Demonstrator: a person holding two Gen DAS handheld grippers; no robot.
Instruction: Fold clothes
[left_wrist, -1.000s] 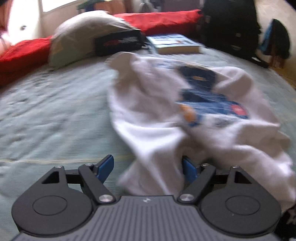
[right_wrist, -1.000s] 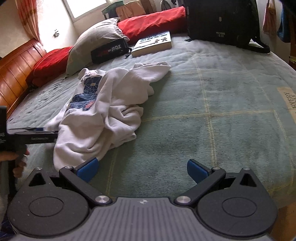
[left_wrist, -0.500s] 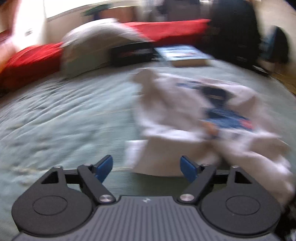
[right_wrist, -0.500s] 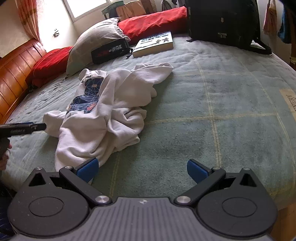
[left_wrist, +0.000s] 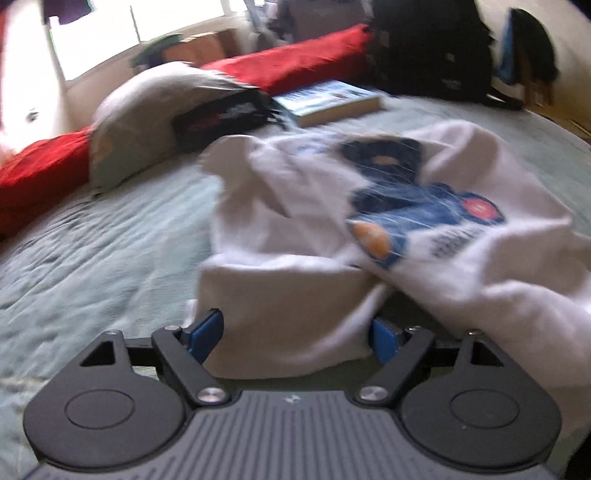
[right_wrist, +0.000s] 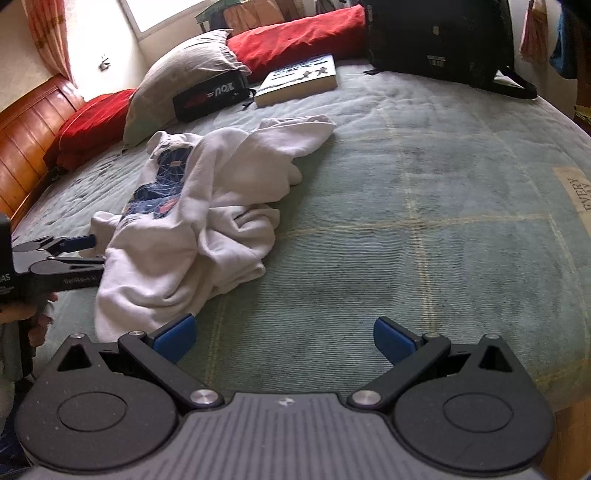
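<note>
Jaws of the left gripper (left_wrist: 297, 338) stand spread around a white sleeve end, pads not yet pressing it, seemingly lined up to pinch and pull it flat. The right gripper (right_wrist: 282, 338) hovers spread and empty over bare bedspread (right_wrist: 424, 221) near the bed's front edge. The crumpled white sweatshirt (right_wrist: 207, 225) lies toward the bed's left side, unfolded.
</note>
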